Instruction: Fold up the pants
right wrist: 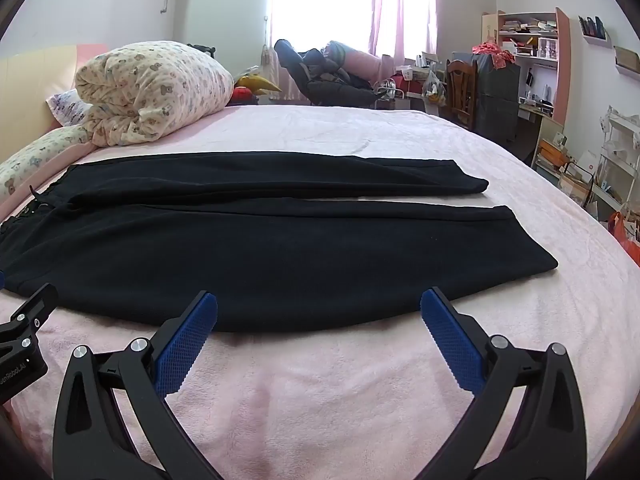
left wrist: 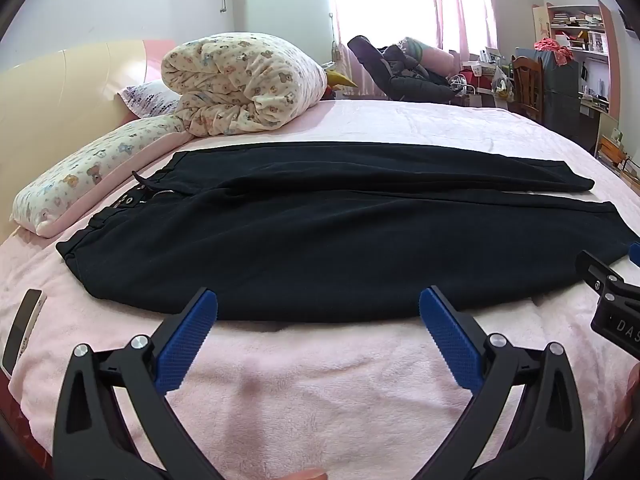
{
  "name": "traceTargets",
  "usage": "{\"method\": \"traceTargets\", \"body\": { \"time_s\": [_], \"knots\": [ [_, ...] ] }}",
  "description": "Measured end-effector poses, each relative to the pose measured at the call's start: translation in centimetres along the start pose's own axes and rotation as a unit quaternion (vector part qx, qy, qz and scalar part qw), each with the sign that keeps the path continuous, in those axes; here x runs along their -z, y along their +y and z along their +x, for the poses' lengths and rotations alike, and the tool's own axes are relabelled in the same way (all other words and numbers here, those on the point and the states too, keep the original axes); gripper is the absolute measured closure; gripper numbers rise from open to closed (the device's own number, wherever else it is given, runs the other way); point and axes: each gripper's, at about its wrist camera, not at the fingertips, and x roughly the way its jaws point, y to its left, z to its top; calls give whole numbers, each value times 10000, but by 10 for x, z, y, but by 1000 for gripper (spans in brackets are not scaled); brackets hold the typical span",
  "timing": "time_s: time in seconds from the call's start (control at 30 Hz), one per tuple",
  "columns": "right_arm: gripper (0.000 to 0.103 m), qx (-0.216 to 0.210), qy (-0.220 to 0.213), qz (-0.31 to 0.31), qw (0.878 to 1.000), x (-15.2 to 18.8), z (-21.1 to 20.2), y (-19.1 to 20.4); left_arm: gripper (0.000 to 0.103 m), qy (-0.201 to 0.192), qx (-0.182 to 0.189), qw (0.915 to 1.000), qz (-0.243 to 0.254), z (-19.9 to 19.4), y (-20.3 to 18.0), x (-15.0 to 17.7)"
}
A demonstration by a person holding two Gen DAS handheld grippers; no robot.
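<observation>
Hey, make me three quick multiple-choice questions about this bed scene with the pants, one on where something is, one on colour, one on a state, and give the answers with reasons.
1. Where does the rolled bear-print quilt lie?
A. On the near leg of the pants
B. Beyond the pants, towards the headboard end of the bed
C. On the wooden chair

2. What colour is the blanket under the pants?
A. Pink
B. Green
C. Grey

3. How do the fingers of the right gripper stand?
A. Shut on the waistband
B. Shut on a leg hem
C. Spread wide, holding nothing

Answers:
1 B, the quilt sits past the waistband end, clear of the fabric.
2 A, pink fleece shows all around the dark pants.
3 C, both blue pads stand apart at the pants' near edge, with nothing pinched.
</observation>
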Motion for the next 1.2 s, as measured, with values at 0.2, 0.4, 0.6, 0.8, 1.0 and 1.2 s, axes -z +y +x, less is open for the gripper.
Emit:
{"method": "traceTargets", "body": {
  "time_s": [0.2,0.4,0.6,0.8,1.0,1.2],
  "knots": [
    [1,6,7,-2,10000,1,0,0,2,-1,2,10000,11,-1,0,0],
    [1,4,9,0,10000,2,1,1,2,19,1,10000,2,0,0,0],
    [1,4,7,-1,10000,3,1,2,2,18,1,10000,6,0,0,0],
    [1,5,7,0,10000,4,1,3,2,21,-1,10000,6,0,0,0],
    [1,8,6,3,10000,5,1,3,2,25,-5,10000,5,0,0,0],
    [1,9,8,7,10000,7,1,4,2,26,-1,10000,8,0,0,0]
  ]
}}
